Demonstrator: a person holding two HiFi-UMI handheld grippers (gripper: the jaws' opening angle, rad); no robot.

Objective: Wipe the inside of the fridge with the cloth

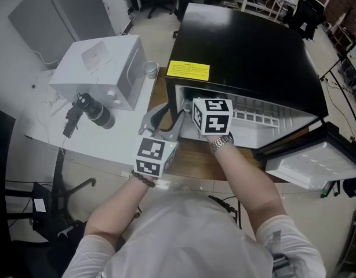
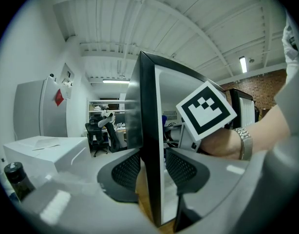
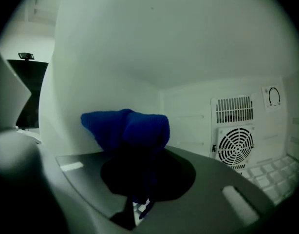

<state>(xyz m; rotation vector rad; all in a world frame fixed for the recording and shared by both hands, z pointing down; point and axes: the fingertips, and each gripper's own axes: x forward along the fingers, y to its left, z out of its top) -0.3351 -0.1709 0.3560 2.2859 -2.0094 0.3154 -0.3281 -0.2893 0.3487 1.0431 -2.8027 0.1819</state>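
A black mini fridge (image 1: 247, 51) stands on a wooden table with its door (image 1: 314, 161) swung open to the right. My left gripper (image 1: 169, 120) is clamped on the fridge's left side wall (image 2: 150, 145), one pad on the black outside and one on the white inside. My right gripper (image 3: 140, 157) reaches into the white interior; in the head view only its marker cube (image 1: 213, 116) shows. It is shut on a bunched blue cloth (image 3: 127, 130), which hides the fingertips. The cloth lies close to the left inner wall (image 3: 91, 82); whether it touches I cannot tell.
A round fan grille (image 3: 237, 147) and a dial (image 3: 273, 96) sit on the fridge's back wall. Left of the fridge stand a white box (image 1: 100, 68), a dark bottle (image 1: 95, 112) and a small cup (image 1: 151, 69). A yellow label (image 1: 188, 70) marks the fridge top.
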